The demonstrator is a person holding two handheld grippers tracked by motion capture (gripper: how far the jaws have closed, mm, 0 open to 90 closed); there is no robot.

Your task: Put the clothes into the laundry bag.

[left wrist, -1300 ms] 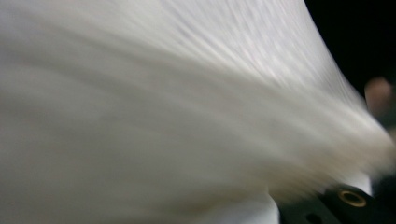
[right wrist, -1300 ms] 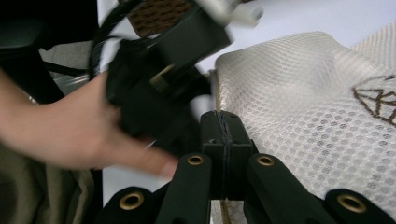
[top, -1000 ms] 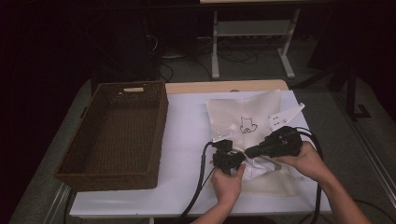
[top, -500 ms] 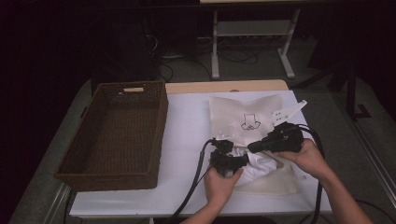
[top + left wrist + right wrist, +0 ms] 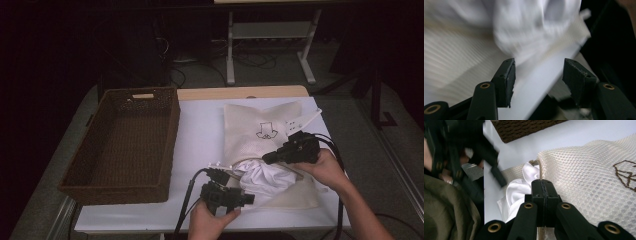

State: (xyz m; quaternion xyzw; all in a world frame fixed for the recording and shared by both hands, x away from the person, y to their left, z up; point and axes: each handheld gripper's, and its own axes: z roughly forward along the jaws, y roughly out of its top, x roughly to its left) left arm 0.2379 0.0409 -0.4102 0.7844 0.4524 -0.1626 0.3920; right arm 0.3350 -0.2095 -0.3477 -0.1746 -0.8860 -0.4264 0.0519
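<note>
At the bottom edge of the high view, 2 hands come in, each with 1 hand-held gripper. The left hand-held gripper [image 5: 248, 199] sits low and centre, just in front of the white cloth [image 5: 265, 179]; its jaws have just been opening and now stand partly apart with nothing pressed between them. In the left gripper view the 2 black pads frame a gap in the lower middle of the picture, and the blurred cloth [image 5: 531, 27] lies beyond them in the upper half, clear of both pads.

A little farther up and to the right in the high view, the right hand-held gripper [image 5: 266, 159] is clamped on the rim of the mesh bag [image 5: 252, 132]. In the right gripper view its jaws meet tightly at lower centre on the bag's opening edge, with the honeycomb mesh [image 5: 584, 180] spreading to the right and the cloth [image 5: 517, 191] bunched at the left, partly inside the bag's mouth.

The bag, 1 in number, lies flat at centre right of the white worktop [image 5: 200, 130] and bears 1 dark printed emblem [image 5: 266, 131]. The cloth spills from the bag's near end.

Farther left stands 1 brown wicker basket [image 5: 172, 132], well apart from the bag. Beyond the worktop, at the top of the frame, is a dark floor with 1 grey metal stand [image 5: 270, 32].
</note>
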